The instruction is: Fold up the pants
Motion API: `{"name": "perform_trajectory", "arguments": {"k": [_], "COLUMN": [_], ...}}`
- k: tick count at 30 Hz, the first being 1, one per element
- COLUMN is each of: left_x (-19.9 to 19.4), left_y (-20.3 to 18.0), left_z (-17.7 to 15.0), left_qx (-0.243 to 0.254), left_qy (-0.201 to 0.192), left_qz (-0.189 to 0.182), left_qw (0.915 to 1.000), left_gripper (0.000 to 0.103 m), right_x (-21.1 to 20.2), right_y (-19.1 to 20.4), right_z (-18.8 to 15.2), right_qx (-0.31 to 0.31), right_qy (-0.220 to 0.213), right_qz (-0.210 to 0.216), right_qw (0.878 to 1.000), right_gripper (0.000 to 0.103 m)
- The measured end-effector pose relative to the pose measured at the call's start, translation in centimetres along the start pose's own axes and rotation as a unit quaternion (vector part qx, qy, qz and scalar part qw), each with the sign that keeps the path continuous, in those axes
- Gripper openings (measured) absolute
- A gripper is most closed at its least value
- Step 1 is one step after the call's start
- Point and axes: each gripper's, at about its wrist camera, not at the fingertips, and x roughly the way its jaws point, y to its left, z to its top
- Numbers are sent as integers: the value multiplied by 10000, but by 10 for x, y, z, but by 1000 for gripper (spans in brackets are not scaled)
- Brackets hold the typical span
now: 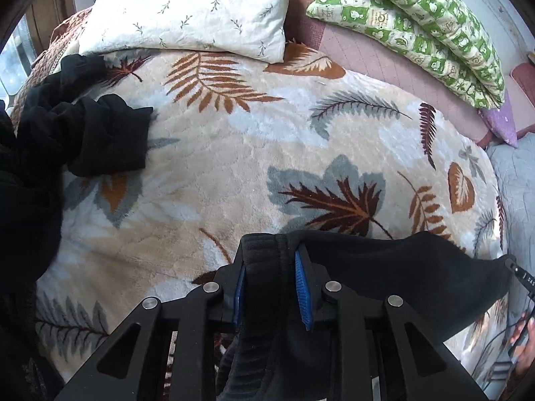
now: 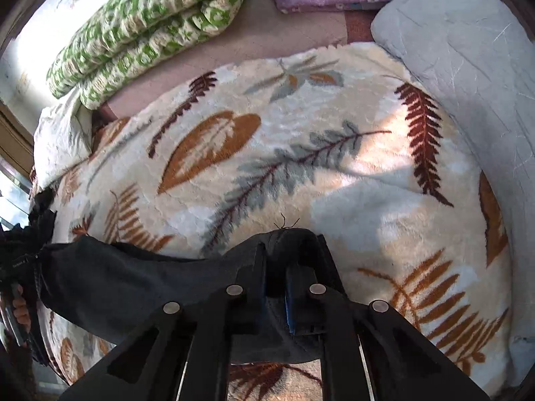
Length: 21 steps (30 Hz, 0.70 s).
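Your left gripper (image 1: 272,277) pinches the black pants (image 1: 384,277) at the waistband between its jaws. Your right gripper (image 2: 276,290) clamps the other end, stretching the fabric taut between them above the leaf-print blanket (image 1: 234,167), ready to fold.

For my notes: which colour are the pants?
Black pants, clearest in the left wrist view.

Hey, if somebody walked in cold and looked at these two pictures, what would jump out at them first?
Probably the black pants, stretched low across both views between the left claw and the right claw, each shut on the fabric. Next, the cream leaf-print blanket covering the bed beneath. Then the green patterned quilt, folded at the far edge.
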Motion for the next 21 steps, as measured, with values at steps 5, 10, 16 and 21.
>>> {"name": "perform_trajectory", "arguments": {"k": [5, 10, 16, 21], "left_x": [24, 25, -2, -27], "left_y": [-4, 2, 21, 18], "left_z": [-10, -5, -7, -32], "left_qx": [128, -8, -199, 96], "left_qy": [209, 190, 104, -29], "left_qz": [312, 349, -79, -37], "left_qw": [9992, 9992, 9997, 9999], "left_gripper": [28, 53, 63, 64], "right_x": [31, 37, -9, -29], "right_y": [-1, -12, -26, -42], "right_z": [-3, -7, -4, -27], "right_qx": [-138, 176, 471, 629], "right_qy": [309, 337, -34, 128], "right_qz": [-539, -411, -51, 269], "right_qw": [9980, 9984, 9989, 9976], "right_gripper": [9, 17, 31, 43]}}
